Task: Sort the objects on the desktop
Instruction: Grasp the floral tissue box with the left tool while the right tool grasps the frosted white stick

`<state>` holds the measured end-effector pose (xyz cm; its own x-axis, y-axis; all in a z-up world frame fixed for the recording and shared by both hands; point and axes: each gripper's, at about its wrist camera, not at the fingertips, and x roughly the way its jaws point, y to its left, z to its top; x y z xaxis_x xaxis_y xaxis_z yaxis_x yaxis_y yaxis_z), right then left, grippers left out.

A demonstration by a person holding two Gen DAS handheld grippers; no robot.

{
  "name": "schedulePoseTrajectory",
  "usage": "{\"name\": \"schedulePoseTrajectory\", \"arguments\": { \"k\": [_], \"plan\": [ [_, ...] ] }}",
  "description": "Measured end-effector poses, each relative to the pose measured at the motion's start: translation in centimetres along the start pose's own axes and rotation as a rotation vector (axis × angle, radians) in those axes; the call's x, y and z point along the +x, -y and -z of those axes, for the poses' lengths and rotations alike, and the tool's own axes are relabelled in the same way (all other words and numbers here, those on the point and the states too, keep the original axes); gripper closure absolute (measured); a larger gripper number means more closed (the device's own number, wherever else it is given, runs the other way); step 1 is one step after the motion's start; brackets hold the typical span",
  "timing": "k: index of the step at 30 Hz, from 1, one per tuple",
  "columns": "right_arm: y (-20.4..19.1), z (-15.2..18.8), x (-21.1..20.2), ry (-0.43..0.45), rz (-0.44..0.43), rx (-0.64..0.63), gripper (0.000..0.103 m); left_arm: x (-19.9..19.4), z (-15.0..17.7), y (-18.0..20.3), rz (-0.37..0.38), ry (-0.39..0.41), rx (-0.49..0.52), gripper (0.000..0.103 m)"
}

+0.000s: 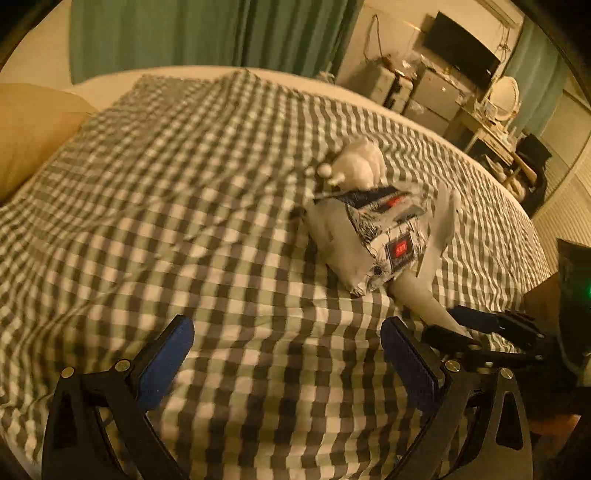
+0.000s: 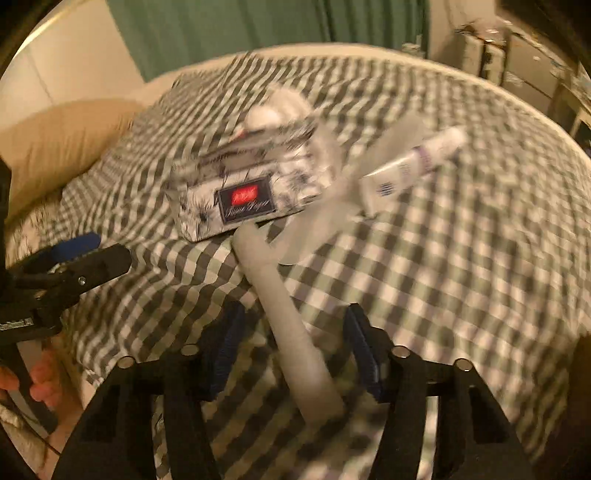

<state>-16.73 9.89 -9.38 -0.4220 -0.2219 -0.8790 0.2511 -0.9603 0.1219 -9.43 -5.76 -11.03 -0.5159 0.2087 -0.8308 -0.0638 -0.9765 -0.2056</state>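
A patterned tissue pack [image 1: 380, 240] [image 2: 245, 188] lies on the checked bedspread [image 1: 184, 192] [image 2: 461, 240]. A white plush toy [image 1: 360, 164] [image 2: 275, 107] sits behind it. A long white handle [image 2: 295, 332] [image 1: 417, 295] with a clear flat head lies in front of the pack. A white tube [image 2: 413, 166] lies to the right. My right gripper [image 2: 295, 350] is open, its fingers either side of the handle, not closed on it. My left gripper [image 1: 286, 354] is open and empty over bare bedspread, left of the handle.
A yellow pillow [image 1: 33, 133] [image 2: 62, 147] lies at the bed's left. Green curtains [image 1: 207, 33] hang behind. A desk with a monitor [image 1: 461, 48] and a round mirror [image 1: 504, 98] stands at the far right. The bed's right edge is near.
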Motion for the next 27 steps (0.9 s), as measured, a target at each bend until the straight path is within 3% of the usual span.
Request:
{"name": "schedulePoseTrajectory", "arguments": {
  "k": [1,2,3,6,10,13,16,21,22,23,26,27],
  "plan": [
    [-0.4,-0.1,0.1,-0.007,0.042,-0.046,0.069,0.3,0.0,0.2,-0.010,-0.011,0.008,0.000],
    [-0.8,-0.1,-0.2,-0.017,0.050,-0.079,0.088,0.5,-0.1,0.3,-0.028,-0.017,0.019,0.000],
    [-0.8,0.1,-0.9,-0.022,0.023,-0.082,0.094,0.5,-0.1,0.6,-0.036,-0.016,0.028,0.000],
    [-0.3,1.1,-3.5,0.019,0.008,-0.058,0.094,-0.1,0.0,1.4,-0.038,0.033,0.067,0.000],
    [2.3,1.8,-8.4,0.189,-0.008,0.046,0.094,-0.5,-0.8,3.8,-0.043,0.105,0.158,0.000],
    [4.6,1.8,-9.8,0.262,0.012,0.123,0.094,0.0,-1.8,6.6,0.039,0.128,0.283,0.000],
    [6.2,1.8,-8.8,0.217,0.005,0.201,0.093,1.8,-2.8,8.9,0.056,0.123,0.391,0.000],
    [6.5,2.4,-8.7,0.211,-0.025,0.221,0.093,5.1,-4.6,9.3,0.055,0.094,0.408,0.003],
    [6.4,2.3,-8.9,0.214,-0.024,0.217,0.093,5.4,-4.8,9.1,0.060,0.093,0.406,0.022],
    [6.5,2.4,-8.7,0.211,-0.025,0.214,0.092,5.7,-5.1,8.8,0.051,0.080,0.400,0.050],
    [6.6,2.6,-8.5,0.190,-0.015,0.210,0.092,5.1,-5.6,8.1,0.087,0.086,0.355,0.078],
    [6.7,2.5,-8.5,0.187,-0.015,0.210,0.092,4.8,-5.7,7.7,0.104,0.086,0.338,0.079]
  ]
}}
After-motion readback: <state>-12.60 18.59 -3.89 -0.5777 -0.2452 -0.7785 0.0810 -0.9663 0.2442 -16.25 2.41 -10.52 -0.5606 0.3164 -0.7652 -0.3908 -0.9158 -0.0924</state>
